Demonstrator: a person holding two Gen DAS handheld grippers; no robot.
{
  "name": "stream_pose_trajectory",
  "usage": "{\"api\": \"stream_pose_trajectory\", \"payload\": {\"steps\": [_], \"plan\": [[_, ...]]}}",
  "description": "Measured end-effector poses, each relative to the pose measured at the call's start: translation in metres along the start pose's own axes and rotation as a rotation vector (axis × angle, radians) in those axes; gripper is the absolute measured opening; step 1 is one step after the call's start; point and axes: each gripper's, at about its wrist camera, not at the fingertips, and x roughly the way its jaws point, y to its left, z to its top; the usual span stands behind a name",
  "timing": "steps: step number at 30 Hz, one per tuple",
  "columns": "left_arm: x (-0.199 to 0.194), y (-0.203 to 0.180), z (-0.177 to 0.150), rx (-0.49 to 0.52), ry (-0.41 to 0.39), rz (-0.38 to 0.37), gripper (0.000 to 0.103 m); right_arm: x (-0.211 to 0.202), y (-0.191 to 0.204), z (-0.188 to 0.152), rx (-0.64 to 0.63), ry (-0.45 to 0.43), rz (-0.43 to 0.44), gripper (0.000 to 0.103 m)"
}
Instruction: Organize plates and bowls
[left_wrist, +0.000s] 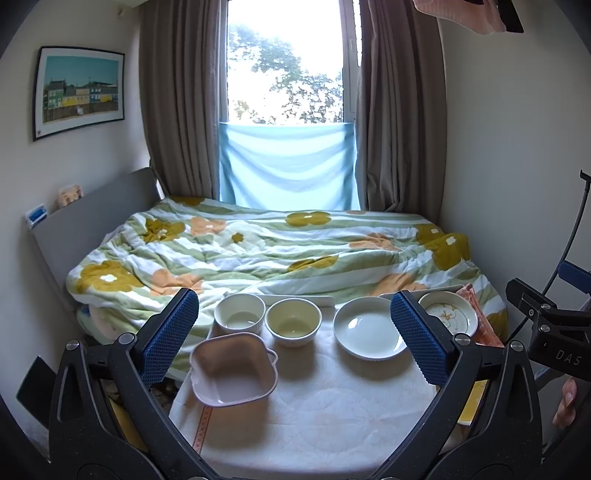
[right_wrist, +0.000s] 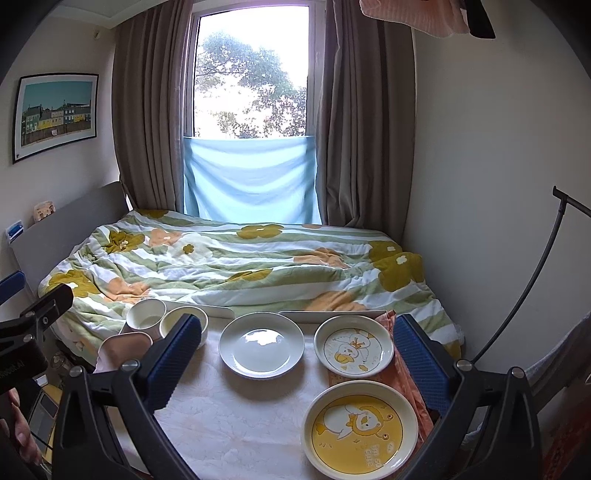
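So far nothing is stacked: three bowls (left_wrist: 240, 314) and three plates (right_wrist: 261, 344) sit apart on the surface (left_wrist: 332, 406), both tongs (left_wrist: 293, 339) (right_wrist: 297, 360) wide open, empty.

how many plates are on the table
3: a plain white plate mid-table, a duck plate to its right, and a yellow duck plate nearest the camera. Nothing suggests more hidden.

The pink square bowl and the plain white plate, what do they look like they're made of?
Pink square bowl: probably plastic or melamine; matte, thin-walled, with small moulded handle tabs. White plate: likely glazed ceramic; its glossy surface mirrors the bright window. Neither can be confirmed by look alone.
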Motion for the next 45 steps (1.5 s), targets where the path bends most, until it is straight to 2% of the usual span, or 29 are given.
{"api": "stream_pose_trajectory", "payload": {"steps": [45], "plan": [[0.0033,0.0029,0.0013,0.007,0.008,-0.008,0.103,0.0007,0.0020,0.0025,0.003,-0.014,0.012,0.103]]}}
